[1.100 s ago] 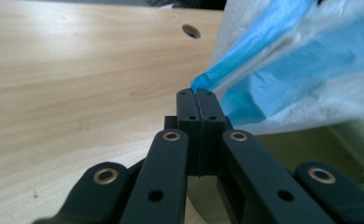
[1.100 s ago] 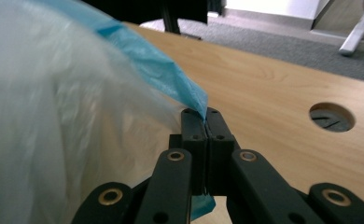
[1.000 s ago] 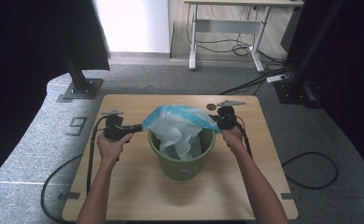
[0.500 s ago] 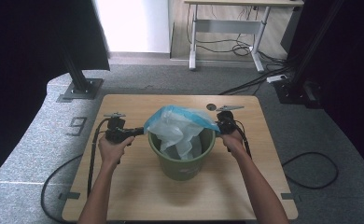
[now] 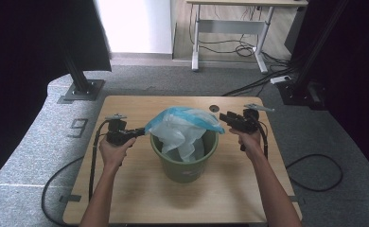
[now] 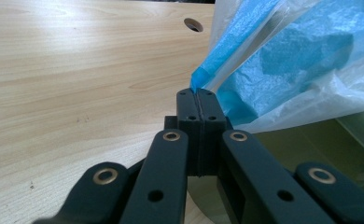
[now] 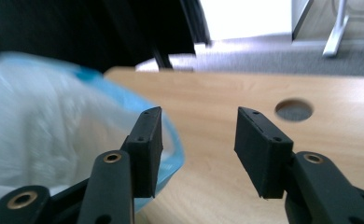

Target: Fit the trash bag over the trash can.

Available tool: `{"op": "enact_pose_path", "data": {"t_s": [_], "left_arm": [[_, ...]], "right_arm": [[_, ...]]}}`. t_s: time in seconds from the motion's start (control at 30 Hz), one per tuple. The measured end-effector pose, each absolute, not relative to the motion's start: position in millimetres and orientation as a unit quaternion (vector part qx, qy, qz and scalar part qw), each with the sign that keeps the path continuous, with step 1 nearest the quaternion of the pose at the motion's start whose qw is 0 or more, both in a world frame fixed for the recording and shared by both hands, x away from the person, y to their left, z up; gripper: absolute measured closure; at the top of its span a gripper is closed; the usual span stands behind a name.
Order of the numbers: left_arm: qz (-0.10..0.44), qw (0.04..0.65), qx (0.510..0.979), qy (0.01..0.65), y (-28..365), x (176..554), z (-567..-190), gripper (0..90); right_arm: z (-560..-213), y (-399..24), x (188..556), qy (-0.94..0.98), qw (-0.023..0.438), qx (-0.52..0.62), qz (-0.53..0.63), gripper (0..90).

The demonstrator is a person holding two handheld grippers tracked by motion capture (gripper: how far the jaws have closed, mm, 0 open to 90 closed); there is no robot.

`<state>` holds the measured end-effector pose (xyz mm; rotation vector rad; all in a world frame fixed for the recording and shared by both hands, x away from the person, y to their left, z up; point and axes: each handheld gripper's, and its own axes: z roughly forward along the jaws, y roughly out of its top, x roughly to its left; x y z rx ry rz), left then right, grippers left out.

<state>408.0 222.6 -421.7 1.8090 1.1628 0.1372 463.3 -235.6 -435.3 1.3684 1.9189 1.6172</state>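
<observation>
- Pale wood-grain laminate forms the bench (image 5: 126, 189), a rectangular top with rounded corners and a round cable hole (image 5: 214, 108) near its far edge; the surface is smooth, with a soft sheen in the left gripper view.
- At mid-bench stands an olive-green plastic bucket (image 5: 185, 168), round, tapering toward its base, matt on the outside.
- A thin plastic bag (image 5: 182, 125) sits in the bucket mouth: translucent white film, crinkled, with a blue band along its opening. The film hangs down inside the bucket, and the blue edge rises above the rim on the far side.
- Left gripper (image 5: 135, 133): black, hard-edged links with brass-coloured rivets. Its two fingers (image 6: 188, 109) are pressed flat together, and the blue edge of the bag is pinched between their tips at the bucket's left side.
- Right gripper (image 5: 224, 117): same black build, held just beside the bag's right edge at the bucket's right rim. In the right gripper view its fingers (image 7: 147, 140) stand wide apart with nothing between them; the blue band lies just behind and beside one finger, and contact cannot be confirmed. The bag is blurred in that view.
- Each gripper is held in one bare hand, left hand (image 5: 114, 151) and right hand (image 5: 250, 142), with a black cable trailing from each.
- Grey carpet-like floor (image 5: 31, 156) surrounds the bench, marked with a pale numeral 9 (image 5: 78, 127).
</observation>
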Motion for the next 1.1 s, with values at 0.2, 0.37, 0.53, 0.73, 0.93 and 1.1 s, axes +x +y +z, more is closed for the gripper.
{"op": "enact_pose_path", "data": {"t_s": [0.2, 0.37, 0.53, 0.73, 0.93, 1.1], "left_arm": [[0.061, 0.474, 0.740, 0.472, 221, 407, -419, 89.9], [0.062, 0.474, 0.741, 0.472, 221, 405, -416, 89.9], [0.064, 0.473, 0.742, 0.470, 220, 403, -412, 89.9], [0.065, 0.476, 0.741, 0.468, 220, 402, -408, 89.9], [0.063, 0.477, 0.741, 0.468, 220, 402, -408, 89.9], [0.064, 0.476, 0.742, 0.468, 221, 402, -408, 89.9]], "right_arm": [[-409, -248, 442, 0.669, 0.160, 0.433, 0.582, 48.7], [-390, -239, 414, 0.702, 0.158, 0.368, 0.589, 47.2], [-378, -227, 391, 0.722, 0.146, 0.322, 0.594, 44.1], [-371, -205, 377, 0.749, 0.144, 0.278, 0.584, 42.7], [-375, -175, 375, 0.789, 0.199, 0.245, 0.528, 56.3], [-374, -175, 364, 0.793, 0.221, 0.229, 0.519, 88.6]]}}
